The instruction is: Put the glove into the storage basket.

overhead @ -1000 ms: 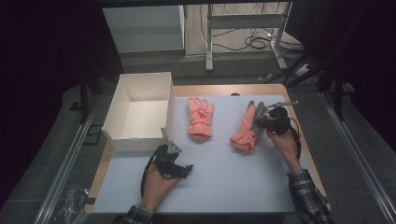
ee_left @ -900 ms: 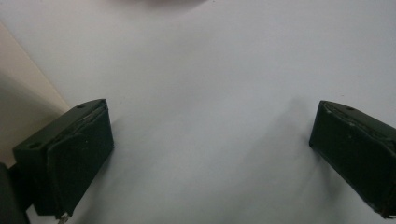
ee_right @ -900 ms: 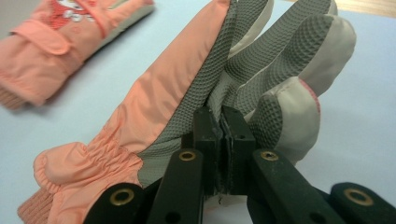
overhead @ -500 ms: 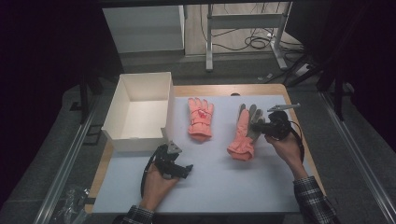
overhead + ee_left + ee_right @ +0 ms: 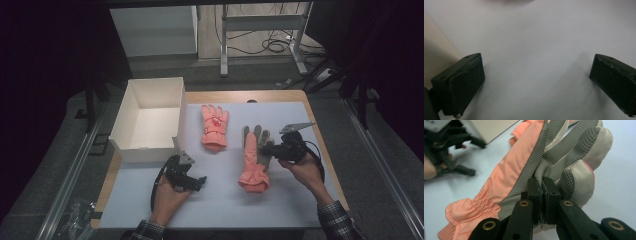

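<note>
Gripping the flipped glove (image 5: pixel 253 159), the right gripper (image 5: pixel 267 148) had turned it palm-up; left gripper (image 5: pixel 196 181) fingers gaped, idle.

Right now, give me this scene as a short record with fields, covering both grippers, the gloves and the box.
right gripper: shut on the palm edge of the held glove, which is tilted up, grey palm showing
left gripper: open, jaws wide apart over the white mat, holding nothing
second glove: lying flat on the mat, orange back up, apart from both grippers
white box: open top, at the table's left, nothing visible inside
</note>
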A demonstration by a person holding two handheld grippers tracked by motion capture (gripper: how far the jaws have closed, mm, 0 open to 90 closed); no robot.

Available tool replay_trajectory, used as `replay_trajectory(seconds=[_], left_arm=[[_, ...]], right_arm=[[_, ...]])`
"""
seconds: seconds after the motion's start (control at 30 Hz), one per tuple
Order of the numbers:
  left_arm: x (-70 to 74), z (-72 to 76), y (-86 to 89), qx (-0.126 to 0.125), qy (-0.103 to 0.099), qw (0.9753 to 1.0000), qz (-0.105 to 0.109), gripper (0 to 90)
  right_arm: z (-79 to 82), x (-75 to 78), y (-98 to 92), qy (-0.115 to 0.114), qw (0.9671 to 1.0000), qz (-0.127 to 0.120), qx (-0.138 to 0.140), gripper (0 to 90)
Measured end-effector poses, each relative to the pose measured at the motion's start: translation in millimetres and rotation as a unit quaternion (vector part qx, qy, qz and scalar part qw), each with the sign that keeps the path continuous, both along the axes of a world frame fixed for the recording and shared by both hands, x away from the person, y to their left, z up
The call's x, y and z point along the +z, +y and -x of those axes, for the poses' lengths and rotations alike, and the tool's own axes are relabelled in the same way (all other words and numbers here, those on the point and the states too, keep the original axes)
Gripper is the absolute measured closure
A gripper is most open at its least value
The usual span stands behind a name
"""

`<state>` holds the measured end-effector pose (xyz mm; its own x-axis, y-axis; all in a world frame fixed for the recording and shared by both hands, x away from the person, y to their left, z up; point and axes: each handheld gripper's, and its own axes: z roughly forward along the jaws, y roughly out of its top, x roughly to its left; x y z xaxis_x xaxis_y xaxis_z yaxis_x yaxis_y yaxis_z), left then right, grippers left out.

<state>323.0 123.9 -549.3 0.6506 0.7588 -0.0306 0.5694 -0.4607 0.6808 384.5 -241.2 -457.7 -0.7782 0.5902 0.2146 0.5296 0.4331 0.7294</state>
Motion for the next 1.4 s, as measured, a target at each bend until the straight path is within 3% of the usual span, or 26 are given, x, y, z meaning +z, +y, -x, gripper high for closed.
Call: replay_trajectory(seconds=[0.2,0.3,0.5,0.9,1.2,1.4], left_arm=[[0.0,0.0,0.0,0.000,0.000,1.0000,0.000,0.0],[0.0,0.0,0.0,0.000,0.000,1.0000,0.000,0.0],[0.0,0.2,-0.1,0.001,0.001,1.0000,0.001,0.0],[-0.1,0.3,-0.1,0.001,0.001,1.0000,0.001,0.0],[-0.1,0.2,-0.2,0.001,0.001,1.0000,0.001,0.0],[0.0,0.1,0.0,0.000,0.000,1.0000,0.000,0.0]], right_arm=[[11.0,-8.9,12.3,0.011,0.9993,0.009,0.035,85.3],[13.9,-18.4,20.5,0.011,0.9983,0.026,0.051,85.3],[9.5,-33.0,24.7,0.018,0.9978,0.037,0.053,85.2],[6.5,-42.5,25.3,0.014,0.9979,0.039,0.049,83.3],[9.1,-40.3,28.2,-0.024,0.9964,0.065,0.048,72.8],[7.7,-26.7,27.0,-0.048,0.9965,0.059,0.034,67.0]])
